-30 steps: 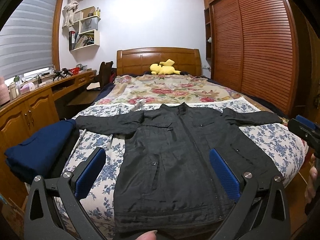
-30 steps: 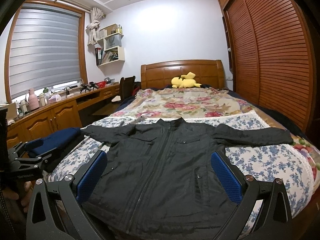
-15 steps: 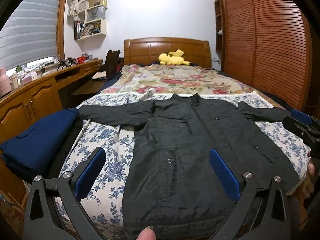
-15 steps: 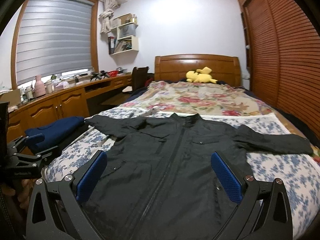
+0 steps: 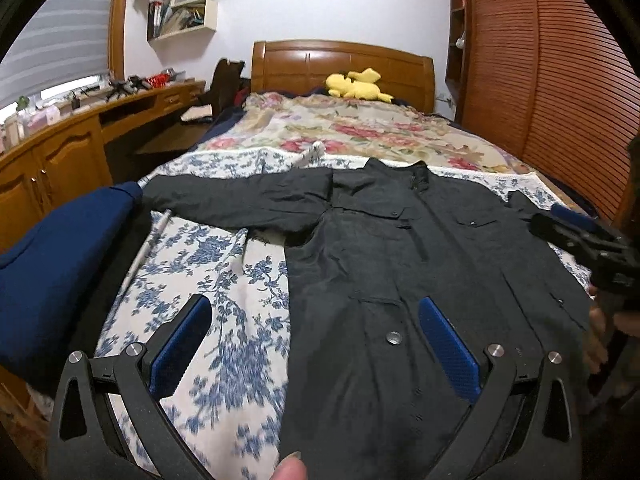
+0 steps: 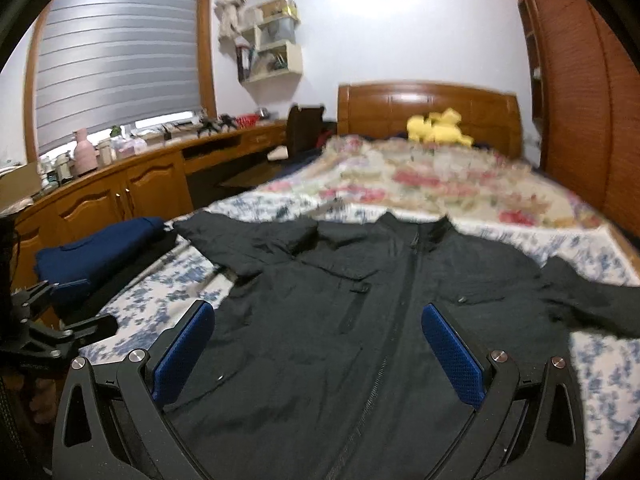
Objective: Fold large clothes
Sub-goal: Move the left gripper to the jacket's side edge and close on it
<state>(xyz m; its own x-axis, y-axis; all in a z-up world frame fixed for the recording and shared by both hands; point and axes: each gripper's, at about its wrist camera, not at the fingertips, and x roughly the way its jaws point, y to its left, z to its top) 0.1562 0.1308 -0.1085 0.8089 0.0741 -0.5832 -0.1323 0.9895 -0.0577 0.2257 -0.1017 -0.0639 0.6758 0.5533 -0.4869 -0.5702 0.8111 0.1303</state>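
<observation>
The black jacket [image 5: 400, 264] lies flat and face up across the foot of the bed [image 5: 224, 280], collar toward the headboard [image 5: 340, 64], both sleeves stretched out sideways, zipper line running down the middle. The left claw [image 5: 316, 344] hovers over the jacket's lower left edge, fingers spread wide apart and gripping nothing, one blue pad over the floral sheet, the other over the dark cloth near a snap button [image 5: 394, 337]. The right claw [image 6: 318, 350] hangs above the jacket's lower front, likewise spread wide with nothing between its pads, the zipper running between them. In the left view the right claw shows at the far right edge, beside the jacket's side, with fingertips of a hand [image 5: 600, 320] below it. A folded navy garment [image 5: 60, 264] sits at the bed's left edge. A yellow plush toy [image 5: 356, 84] rests by the headboard, and a wooden bench [image 6: 120, 184] runs under the window.
</observation>
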